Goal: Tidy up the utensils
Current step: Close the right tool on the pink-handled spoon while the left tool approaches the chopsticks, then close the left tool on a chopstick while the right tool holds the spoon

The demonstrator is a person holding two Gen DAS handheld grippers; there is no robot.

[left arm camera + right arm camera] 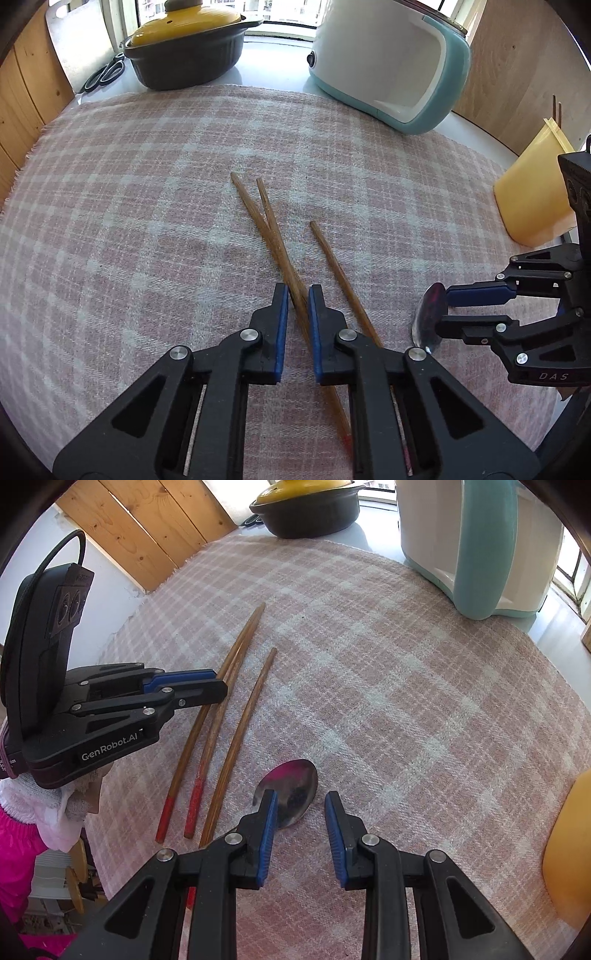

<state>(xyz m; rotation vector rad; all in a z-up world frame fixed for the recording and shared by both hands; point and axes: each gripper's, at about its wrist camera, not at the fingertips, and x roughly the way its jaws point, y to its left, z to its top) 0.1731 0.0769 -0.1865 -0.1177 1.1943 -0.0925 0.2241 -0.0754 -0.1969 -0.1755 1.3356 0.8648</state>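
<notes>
Step — pickup | left gripper [295, 295] straddled crossed chopsticks [275, 236], jaws narrow, unclosed | right gripper [301, 801] wide over spoon [295, 790], empty | next: squeeze, lift.

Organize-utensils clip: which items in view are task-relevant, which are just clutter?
Task items:
- three wooden chopsticks, on the cloth
- metal spoon, on the cloth
- yellow holder, two sticks already standing in it

Clutter:
- pot with yellow lid
- white-teal appliance
- scissors
- checked cloth
</notes>
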